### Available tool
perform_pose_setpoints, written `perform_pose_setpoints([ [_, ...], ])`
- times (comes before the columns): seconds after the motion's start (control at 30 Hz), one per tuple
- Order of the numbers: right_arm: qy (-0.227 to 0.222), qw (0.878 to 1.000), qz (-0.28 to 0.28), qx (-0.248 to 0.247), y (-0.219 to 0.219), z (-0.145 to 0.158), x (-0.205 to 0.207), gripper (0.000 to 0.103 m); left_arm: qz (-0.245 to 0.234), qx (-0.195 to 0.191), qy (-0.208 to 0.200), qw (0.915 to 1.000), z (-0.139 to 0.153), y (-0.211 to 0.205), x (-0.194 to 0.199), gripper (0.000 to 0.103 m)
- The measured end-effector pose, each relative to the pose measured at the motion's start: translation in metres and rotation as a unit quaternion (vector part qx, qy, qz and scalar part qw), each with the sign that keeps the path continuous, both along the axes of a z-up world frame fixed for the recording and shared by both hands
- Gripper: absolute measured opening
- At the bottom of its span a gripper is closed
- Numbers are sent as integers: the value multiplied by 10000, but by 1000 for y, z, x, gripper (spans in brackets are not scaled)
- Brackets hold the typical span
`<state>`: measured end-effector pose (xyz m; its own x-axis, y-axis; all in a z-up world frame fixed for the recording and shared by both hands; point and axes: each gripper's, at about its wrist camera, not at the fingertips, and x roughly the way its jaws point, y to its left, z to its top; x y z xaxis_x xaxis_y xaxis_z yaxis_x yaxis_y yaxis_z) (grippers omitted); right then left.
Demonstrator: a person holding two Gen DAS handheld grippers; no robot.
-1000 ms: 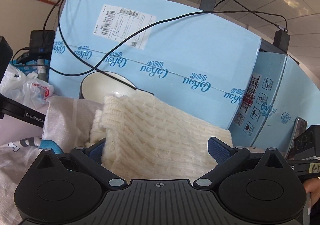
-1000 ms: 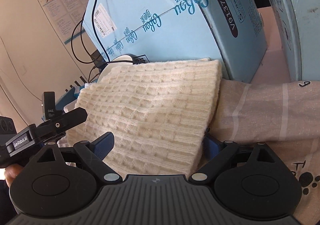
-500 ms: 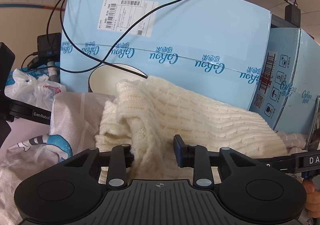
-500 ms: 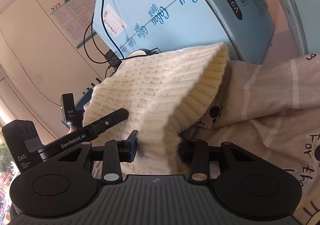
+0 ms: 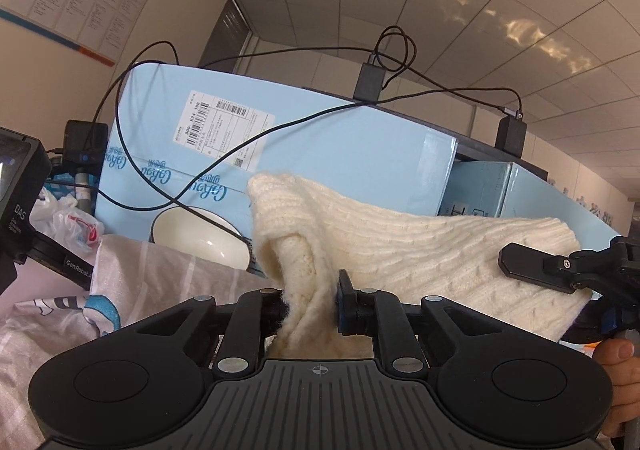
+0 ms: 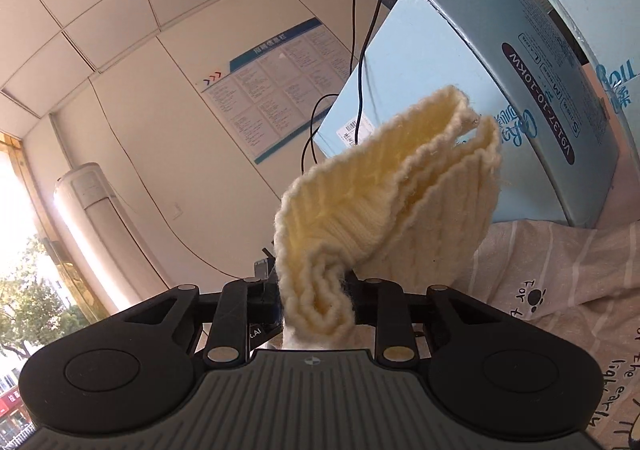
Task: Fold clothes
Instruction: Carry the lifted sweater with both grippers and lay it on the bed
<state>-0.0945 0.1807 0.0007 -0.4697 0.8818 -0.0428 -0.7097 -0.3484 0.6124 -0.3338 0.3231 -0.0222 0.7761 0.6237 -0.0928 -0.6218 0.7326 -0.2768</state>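
Note:
A cream cable-knit sweater hangs stretched between my two grippers, lifted off the bedding. My left gripper is shut on one bunched edge of it. My right gripper is shut on the other edge, where the ribbed hem folds up in front of the camera. The right gripper also shows at the right of the left wrist view, level with the left one. The lower part of the sweater is hidden behind both gripper bodies.
Light blue cardboard boxes with black cables stand close behind. A white bowl sits by them. Printed striped bedding lies underneath. A plastic bag is at the left.
Both grippers closed on the sweater's edges and rose, tilting upward. The sweater went from lying flat on the bedding to hanging lifted between them.

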Motion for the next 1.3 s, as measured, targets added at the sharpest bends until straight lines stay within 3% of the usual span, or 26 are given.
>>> perform_pose_setpoints([
  [0.13,-453,9983,-359,5,-38,9,-1,22,-459,175,25,9988,2,-31,12,15],
  [0.33,-663,9930,-979,0,-118,8,15,22,-1171,474,292,9916,4,-93,42,15],
  [0.53,-925,9845,-1478,-187,-194,5,44,22,-2198,330,334,9744,5,-137,77,15],
  [0.67,-1243,9747,-1829,-336,-231,13,66,22,-2585,310,507,9642,6,-164,115,15],
  [0.83,-1631,9542,-2377,-800,-266,1,91,22,-2883,-29,645,9554,-10,-186,167,15],
  [0.97,-1403,9397,-2780,-1410,-278,-28,122,23,-2986,-672,1136,9452,-29,-182,200,17],
  [1.0,-1341,9385,-2792,-1529,-280,-37,126,24,-2987,-764,1225,9434,-30,-179,201,21],
  [1.07,-1217,9353,-2813,-1766,-285,-53,134,35,-3029,-922,1320,9393,-32,-172,199,28],
  [1.1,-1245,9325,-2841,-1849,-287,-56,135,40,-3003,-974,1404,9384,-32,-169,198,39],
  [1.13,-1274,9296,-2868,-1932,-289,-59,136,52,-2891,-976,1523,9400,-33,-169,197,63],
  [1.2,-1356,9212,-2976,-2109,-290,-61,138,65,-2626,-830,1717,9459,-32,-170,192,93],
  [1.3,-1591,9139,-3061,-2139,-293,-57,145,77,-2475,-572,1954,9473,-27,-169,191,96],
])
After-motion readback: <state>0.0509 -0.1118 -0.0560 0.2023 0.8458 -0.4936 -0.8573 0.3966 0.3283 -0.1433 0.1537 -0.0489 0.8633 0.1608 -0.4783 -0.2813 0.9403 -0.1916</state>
